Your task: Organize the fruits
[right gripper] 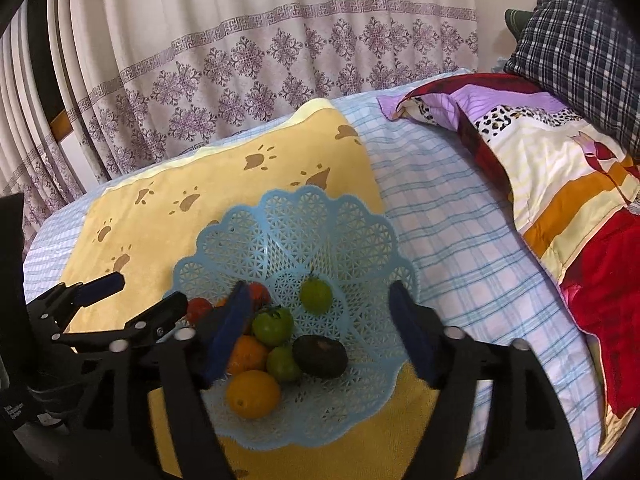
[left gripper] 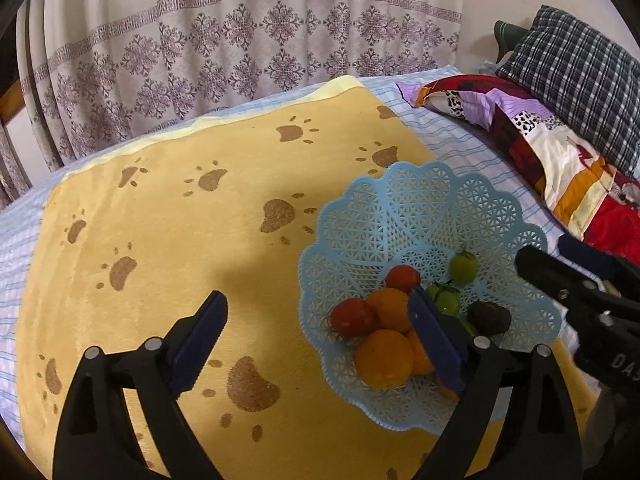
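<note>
A light blue lattice basket sits on a yellow paw-print blanket on a bed. In it lie oranges, red tomatoes, green fruits and a dark avocado. My left gripper is open and empty, over the blanket at the basket's left rim; it also shows at the left of the right wrist view. My right gripper is open and empty above the fruit; one of its fingers shows at the basket's right.
A patchwork quilt and a plaid pillow lie at the right on the blue checked sheet. A patterned curtain hangs behind the bed.
</note>
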A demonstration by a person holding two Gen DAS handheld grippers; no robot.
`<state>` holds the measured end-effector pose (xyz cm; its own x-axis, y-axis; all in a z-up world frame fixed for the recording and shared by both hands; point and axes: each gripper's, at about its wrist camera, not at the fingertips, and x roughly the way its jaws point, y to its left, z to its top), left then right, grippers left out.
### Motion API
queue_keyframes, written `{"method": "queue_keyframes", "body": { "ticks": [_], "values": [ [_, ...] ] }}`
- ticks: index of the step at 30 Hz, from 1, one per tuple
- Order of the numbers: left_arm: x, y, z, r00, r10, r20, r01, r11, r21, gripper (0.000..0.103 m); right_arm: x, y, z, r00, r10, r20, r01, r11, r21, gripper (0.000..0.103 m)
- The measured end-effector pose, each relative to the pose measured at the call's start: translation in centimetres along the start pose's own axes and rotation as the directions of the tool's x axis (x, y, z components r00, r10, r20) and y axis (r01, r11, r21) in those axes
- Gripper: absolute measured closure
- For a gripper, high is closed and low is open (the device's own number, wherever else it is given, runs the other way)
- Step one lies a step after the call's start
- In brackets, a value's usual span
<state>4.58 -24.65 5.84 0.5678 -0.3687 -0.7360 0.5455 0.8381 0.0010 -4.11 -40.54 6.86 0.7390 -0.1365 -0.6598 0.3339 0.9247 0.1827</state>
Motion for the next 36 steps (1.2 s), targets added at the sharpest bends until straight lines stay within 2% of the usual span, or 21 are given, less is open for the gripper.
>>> {"method": "queue_keyframes", "body": {
  "ticks": [2, 7, 14, 22, 26, 28, 30, 36],
  "values": [
    [-0.1, 0.0, -0.1, 1.000, 0.017, -0.001, -0.017, 1.000, 0.016, 0.012, -0.1, 0.0, 0.0, 1.000, -0.007, 0.006, 0.007, 1.000, -0.005, 0.010],
    [-0.6, 0.1, -0.6, 0.998, 0.062, 0.005, -0.062, 0.997, 0.042, 0.012, -0.1, 0.3, 0.0, 1.000, -0.017, -0.001, 0.017, 1.000, -0.025, 0.005],
    [-2.3, 0.4, -1.2, 0.994, 0.102, 0.032, -0.104, 0.992, 0.067, 0.012, -1.2, 1.0, 0.0, 0.998, -0.057, -0.011, 0.056, 0.995, -0.081, 0.003],
    [-4.6, 0.3, -2.2, 0.988, 0.136, 0.069, -0.141, 0.987, 0.073, 0.012, -3.6, 2.1, -2.0, 0.989, -0.150, -0.010, 0.146, 0.974, -0.172, 0.003],
    [-5.6, -0.5, -3.0, 0.984, 0.154, 0.091, -0.163, 0.982, 0.100, 0.012, -4.2, 2.5, -2.9, 0.987, -0.162, -0.023, 0.153, 0.966, -0.208, 0.003],
    [-5.9, -0.8, -3.5, 0.984, 0.153, 0.090, -0.162, 0.981, 0.107, 0.011, -4.6, 2.5, -3.5, 0.987, -0.160, -0.025, 0.151, 0.964, -0.217, 0.003],
    [-6.0, -1.0, -3.9, 0.985, 0.151, 0.087, -0.160, 0.981, 0.107, 0.007, -4.8, 2.5, -3.9, 0.987, -0.157, -0.030, 0.147, 0.964, -0.223, 0.003],
    [-5.6, -1.5, -5.5, 0.987, 0.151, 0.052, -0.156, 0.981, 0.111, 0.006, -5.1, 2.1, -5.7, 0.984, -0.176, -0.031, 0.164, 0.960, -0.228, 0.003]
  ]
}}
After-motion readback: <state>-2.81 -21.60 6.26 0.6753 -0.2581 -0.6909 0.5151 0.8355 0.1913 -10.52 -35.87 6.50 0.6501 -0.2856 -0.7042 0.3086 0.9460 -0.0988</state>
